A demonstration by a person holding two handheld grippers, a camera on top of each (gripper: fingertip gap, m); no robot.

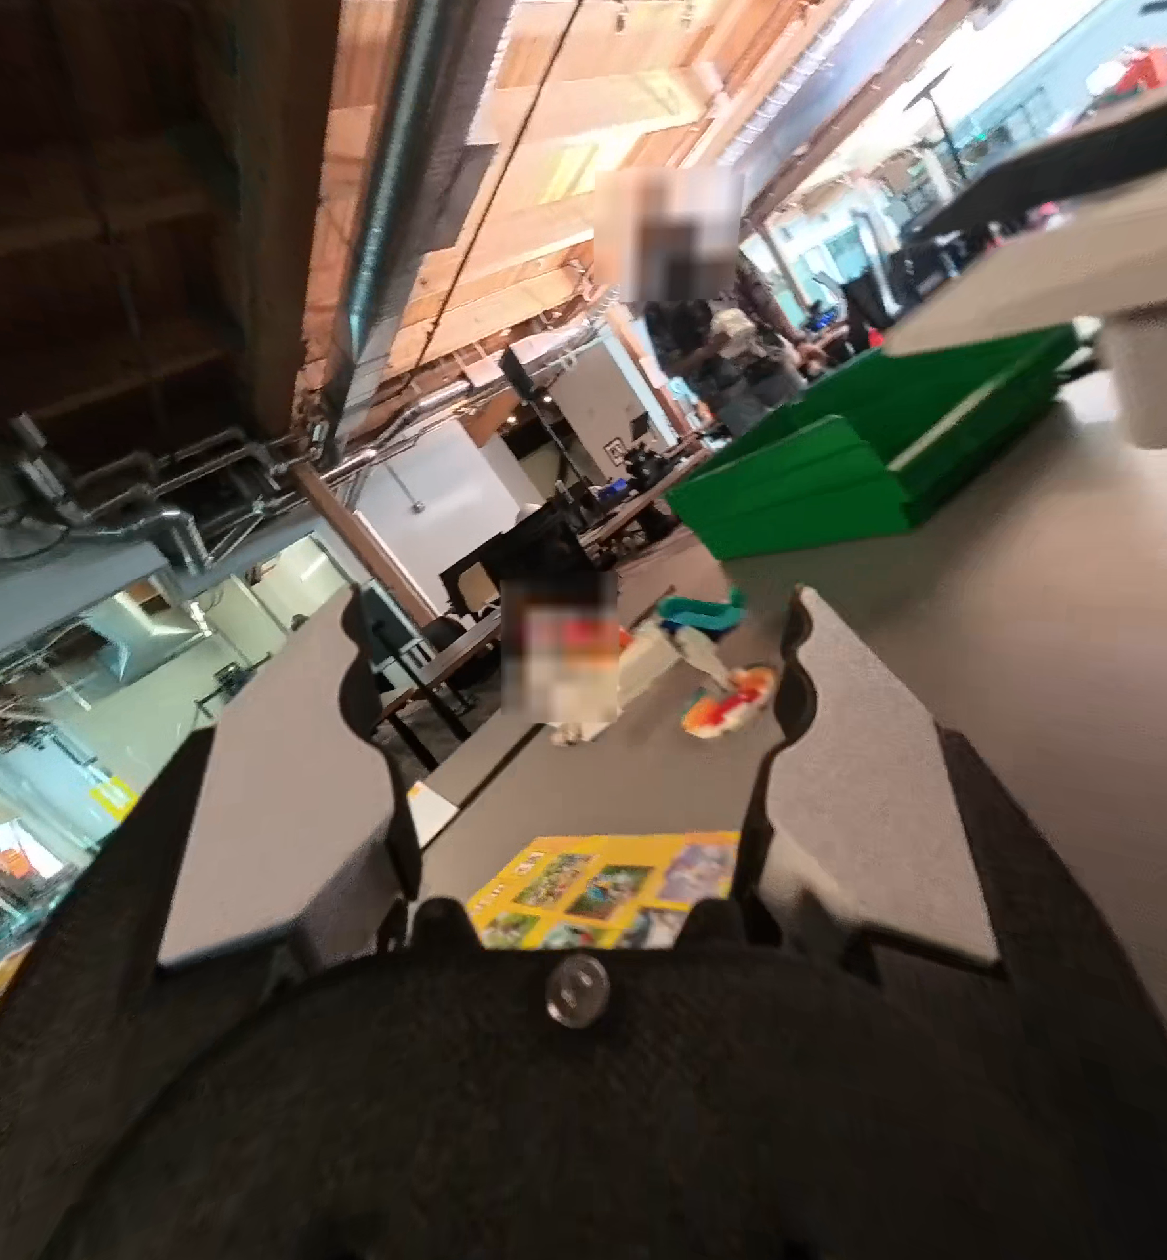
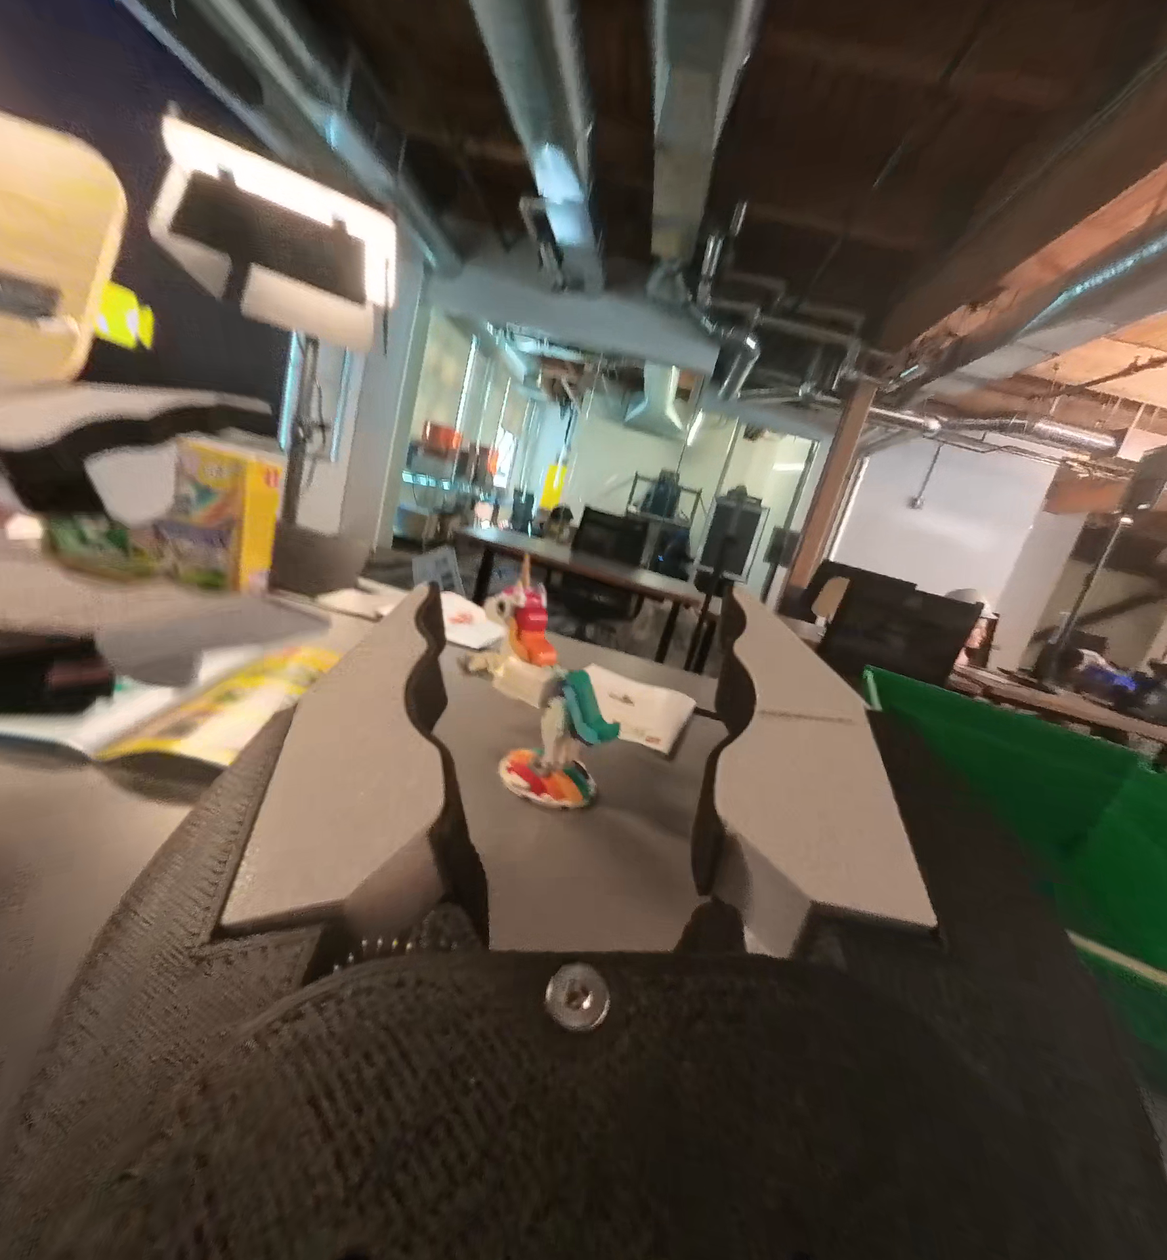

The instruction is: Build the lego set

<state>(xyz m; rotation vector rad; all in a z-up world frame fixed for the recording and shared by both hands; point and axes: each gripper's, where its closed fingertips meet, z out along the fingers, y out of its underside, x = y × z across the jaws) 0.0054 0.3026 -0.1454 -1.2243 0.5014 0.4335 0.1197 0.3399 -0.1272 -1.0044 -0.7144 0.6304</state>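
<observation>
While both jaws gape, nothing held.

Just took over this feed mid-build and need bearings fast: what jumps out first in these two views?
The colourful lego figure on a round red-and-orange base, standing upright on the grey table straight ahead between the open fingers of the right tool. A bright green bin sits to the right of it, and a yellow instruction booklet lies flat beneath the open left tool. Neither tool holds anything.
</observation>
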